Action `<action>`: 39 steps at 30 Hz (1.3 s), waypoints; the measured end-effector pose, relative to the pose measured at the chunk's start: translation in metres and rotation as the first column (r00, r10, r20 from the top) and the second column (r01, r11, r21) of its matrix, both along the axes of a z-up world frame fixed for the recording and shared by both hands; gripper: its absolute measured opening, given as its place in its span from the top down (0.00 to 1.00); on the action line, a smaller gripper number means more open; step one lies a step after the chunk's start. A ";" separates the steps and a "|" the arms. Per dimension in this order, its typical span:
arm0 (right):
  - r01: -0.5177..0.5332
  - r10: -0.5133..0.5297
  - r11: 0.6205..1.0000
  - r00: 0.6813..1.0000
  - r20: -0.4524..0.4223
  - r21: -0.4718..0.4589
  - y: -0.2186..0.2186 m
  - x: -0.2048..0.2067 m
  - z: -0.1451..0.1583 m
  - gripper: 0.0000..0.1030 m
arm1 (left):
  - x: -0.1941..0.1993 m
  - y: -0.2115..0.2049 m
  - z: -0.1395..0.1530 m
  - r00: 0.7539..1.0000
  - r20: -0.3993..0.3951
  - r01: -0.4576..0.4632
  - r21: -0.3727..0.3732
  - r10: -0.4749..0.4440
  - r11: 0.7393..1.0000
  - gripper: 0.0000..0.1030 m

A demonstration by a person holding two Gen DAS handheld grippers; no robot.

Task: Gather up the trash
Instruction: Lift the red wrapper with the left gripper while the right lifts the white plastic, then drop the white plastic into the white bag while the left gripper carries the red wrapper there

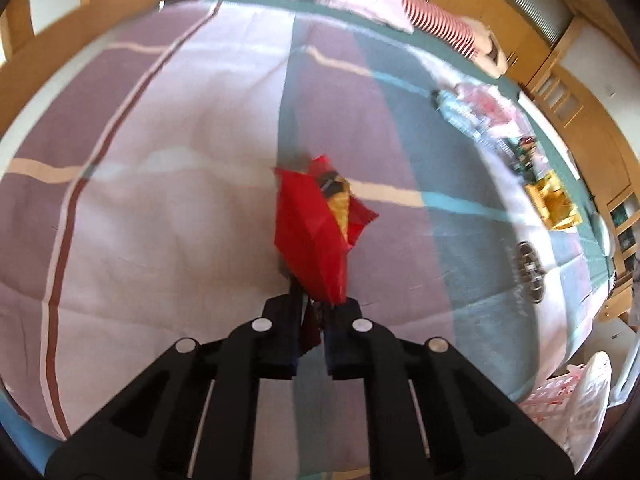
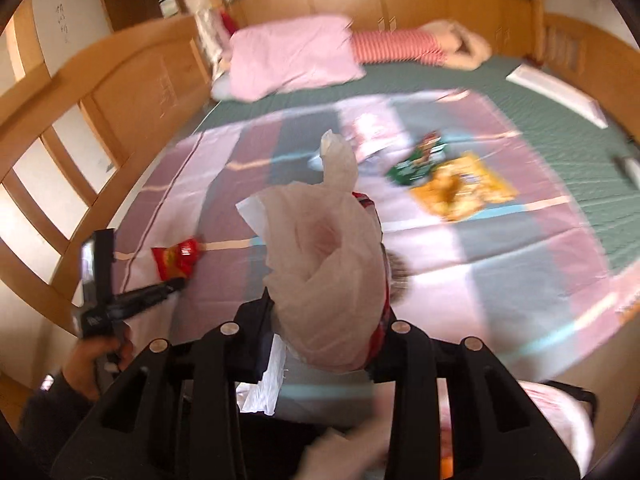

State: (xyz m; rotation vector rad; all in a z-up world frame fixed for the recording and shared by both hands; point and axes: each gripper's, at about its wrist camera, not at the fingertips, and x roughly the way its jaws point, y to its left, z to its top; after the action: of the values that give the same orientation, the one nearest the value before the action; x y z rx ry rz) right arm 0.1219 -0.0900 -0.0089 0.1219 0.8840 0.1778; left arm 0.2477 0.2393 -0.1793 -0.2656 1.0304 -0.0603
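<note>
My left gripper (image 1: 314,312) is shut on a red snack wrapper (image 1: 316,232) and holds it above the patchwork bedspread (image 1: 160,200). The right wrist view shows that gripper (image 2: 176,283) at the left with the red wrapper (image 2: 178,258) at its tips. My right gripper (image 2: 324,340) is shut on a crumpled whitish plastic bag (image 2: 332,272) with a red-edged wrapper beside it. A green wrapper (image 2: 416,160) and a yellow snack bag (image 2: 460,188) lie on the bedspread beyond; they also show in the left wrist view, green wrapper (image 1: 524,152) and yellow bag (image 1: 554,200).
A pink pillow (image 2: 292,56) and a red-striped cloth (image 2: 396,46) lie at the head of the bed. A wooden headboard and side rail (image 2: 80,128) border the bed. A crushed clear bottle (image 1: 456,108) lies on the bedspread. A white basket (image 1: 568,396) stands beside the bed.
</note>
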 end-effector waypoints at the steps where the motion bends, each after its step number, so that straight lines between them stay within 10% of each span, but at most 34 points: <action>1: 0.017 -0.017 1.000 1.000 0.014 -0.002 -0.015 -0.012 0.006 0.65 | -0.006 -0.004 0.010 1.000 0.030 -0.002 0.025 0.001 1.000 0.91; 16: 0.001 0.012 0.996 0.991 0.136 -0.095 -0.107 -0.118 0.026 0.65 | -0.191 -0.162 0.192 0.885 0.452 0.007 0.232 -0.114 0.973 0.91; 26: -0.004 0.016 0.998 0.978 0.206 -0.058 -0.147 -0.163 0.050 0.65 | -0.252 -0.230 0.219 0.834 0.521 0.037 0.276 -0.181 0.961 0.91; 31: -0.041 0.045 0.998 0.993 0.107 -0.044 -0.150 -0.166 0.026 0.65 | -0.255 -0.250 0.216 0.832 0.514 0.074 0.273 -0.210 0.959 0.91; 39: 0.005 -0.005 1.000 1.000 0.005 0.005 -0.165 -0.166 -0.002 0.29 | -0.248 -0.268 0.192 0.856 0.445 0.153 0.269 -0.264 0.951 0.91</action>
State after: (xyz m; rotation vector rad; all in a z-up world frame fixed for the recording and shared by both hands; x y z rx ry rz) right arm -0.0445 -0.2555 -0.0107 0.1283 0.8780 0.1756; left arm -0.0005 -0.0289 0.0128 0.0736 0.5596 -0.1972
